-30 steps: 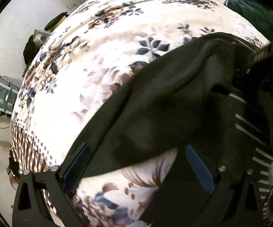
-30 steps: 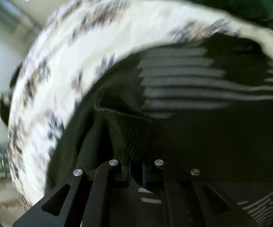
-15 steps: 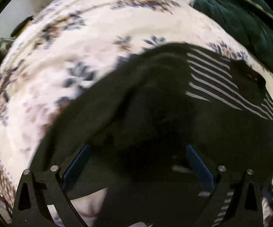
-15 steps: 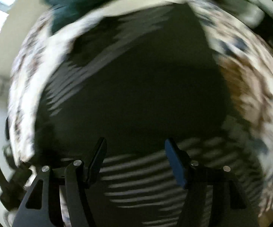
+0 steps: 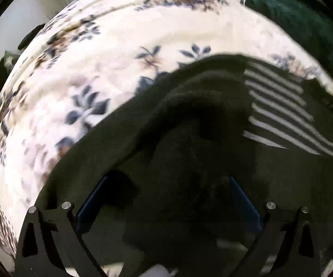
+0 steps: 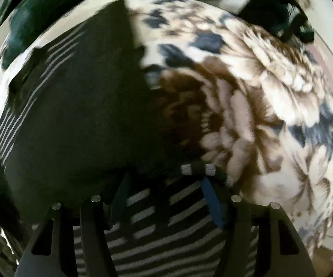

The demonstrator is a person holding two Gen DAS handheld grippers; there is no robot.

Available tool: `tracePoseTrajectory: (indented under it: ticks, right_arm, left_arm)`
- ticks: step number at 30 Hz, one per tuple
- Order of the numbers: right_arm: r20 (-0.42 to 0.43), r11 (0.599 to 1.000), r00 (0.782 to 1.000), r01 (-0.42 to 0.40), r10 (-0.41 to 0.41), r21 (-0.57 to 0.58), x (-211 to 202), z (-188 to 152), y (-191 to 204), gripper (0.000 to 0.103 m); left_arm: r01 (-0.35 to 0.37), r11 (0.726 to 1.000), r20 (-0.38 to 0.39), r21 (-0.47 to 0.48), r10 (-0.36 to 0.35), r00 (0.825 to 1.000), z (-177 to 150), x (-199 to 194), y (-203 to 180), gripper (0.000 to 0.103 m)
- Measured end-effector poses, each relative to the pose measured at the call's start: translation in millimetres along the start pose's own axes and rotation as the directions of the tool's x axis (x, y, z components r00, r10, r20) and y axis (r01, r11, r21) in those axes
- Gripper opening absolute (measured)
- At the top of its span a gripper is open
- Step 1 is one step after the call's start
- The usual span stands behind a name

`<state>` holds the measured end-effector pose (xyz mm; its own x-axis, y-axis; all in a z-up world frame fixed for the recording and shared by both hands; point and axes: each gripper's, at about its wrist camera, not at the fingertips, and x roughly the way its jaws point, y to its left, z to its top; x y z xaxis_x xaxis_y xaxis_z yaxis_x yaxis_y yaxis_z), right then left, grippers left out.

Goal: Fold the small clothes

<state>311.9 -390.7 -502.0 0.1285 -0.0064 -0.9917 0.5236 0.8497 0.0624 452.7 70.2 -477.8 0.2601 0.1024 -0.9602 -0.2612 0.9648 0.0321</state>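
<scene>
The dark sweater [image 5: 212, 138] (white stripes on part of it) lies on the flowered blanket [image 5: 97, 69]. Both the left gripper [image 5: 166, 198] and right gripper [image 6: 164, 198] stand released above it.

the dark garment with thin white stripes [image 6: 78, 124] runs off the frame at six o'clock under the right gripper. motion blur smears the cream floral bedspread [image 6: 247, 106] (its petals unreadable). folded items at one o'clock are cropped, unidentifiable.
</scene>
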Motion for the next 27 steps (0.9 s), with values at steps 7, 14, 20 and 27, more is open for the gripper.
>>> tracePoseTrajectory:
  ticks: [7, 14, 20, 27]
  right_arm:
    - [-0.046, 0.980, 0.998, -0.058, 0.050, -0.190, -41.7, -56.8, 56.1, 0.088]
    - [-0.120, 0.924, 0.992, -0.074, 0.031, -0.374, -41.7, -96.4, 136.7, 0.088]
    - [-0.116, 0.888, 0.993, -0.046, -0.008, -0.458, -34.5, -112.3, 179.9, 0.088]
    - [-0.121, 0.891, 0.992, -0.029, -0.029, -0.453, -26.4, -117.8, 191.6, 0.088]
  left_arm:
    - [0.078, 0.977, 0.015, -0.197, -0.077, 0.997, -76.2, -81.0, 87.9, 0.103]
    - [-0.206, 0.925, -0.116, -0.319, 0.178, 0.977, -166.3, -65.3, 212.9, 0.103]
    - [-0.336, 0.884, -0.158, -0.326, 0.299, 0.941, -165.6, -17.4, 286.7, 0.103]
    - [-0.168, 0.777, -0.083, -0.607, 0.149, 0.985, -179.4, -51.4, 359.5, 0.103]
